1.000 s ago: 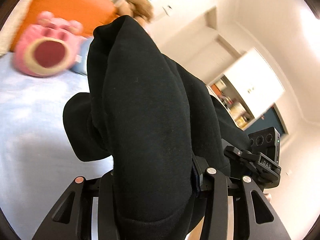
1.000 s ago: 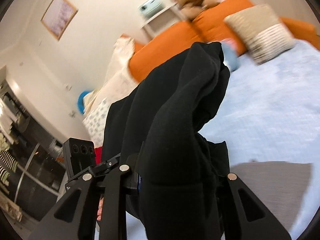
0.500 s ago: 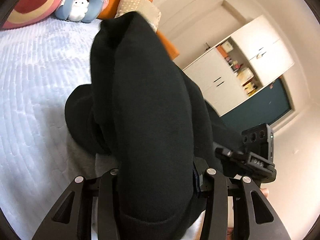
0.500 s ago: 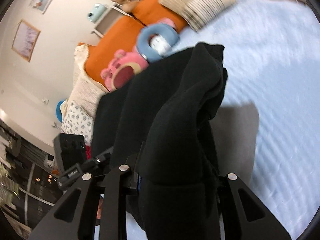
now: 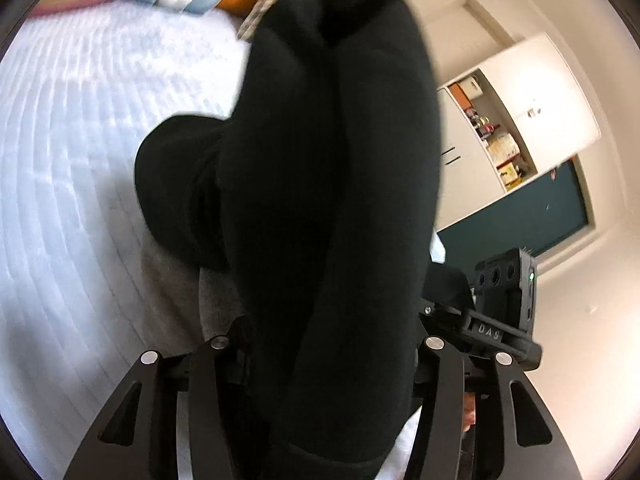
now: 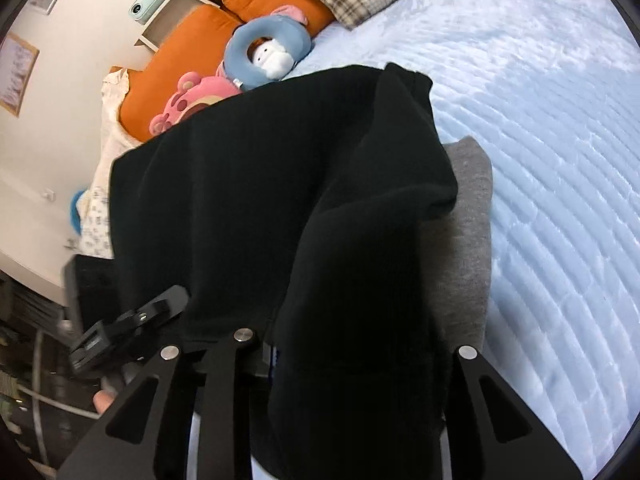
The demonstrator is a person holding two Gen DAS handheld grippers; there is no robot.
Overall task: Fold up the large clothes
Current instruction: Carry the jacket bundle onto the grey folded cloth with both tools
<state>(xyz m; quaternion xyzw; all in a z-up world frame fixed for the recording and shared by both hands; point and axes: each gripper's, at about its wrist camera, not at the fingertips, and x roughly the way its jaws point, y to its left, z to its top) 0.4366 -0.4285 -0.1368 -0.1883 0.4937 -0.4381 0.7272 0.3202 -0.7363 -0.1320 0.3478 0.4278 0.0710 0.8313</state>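
Black garment (image 5: 328,200) bunched thick between the arms of the left gripper (image 5: 320,360), long axis running from 6 toward 12 o'clock, blocking most of the view. Left jaws just been opening, cloth between them; grip or slack cannot be told. Same garment gripped in the right gripper (image 6: 352,356), jaws narrow around a thick fold, spreading toward 10 o'clock. Grey garment (image 6: 468,240) beneath at 3 o'clock on the pale blue bedspread (image 6: 540,140). Soft toys (image 6: 264,52) and orange cushions (image 6: 180,48) at 11 o'clock. White cupboard (image 5: 540,92) at 2 o'clock.

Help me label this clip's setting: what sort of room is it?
Most likely a bedroom: a pale blue quilted bed, orange cushions and plush toys at its head, and a white wardrobe.
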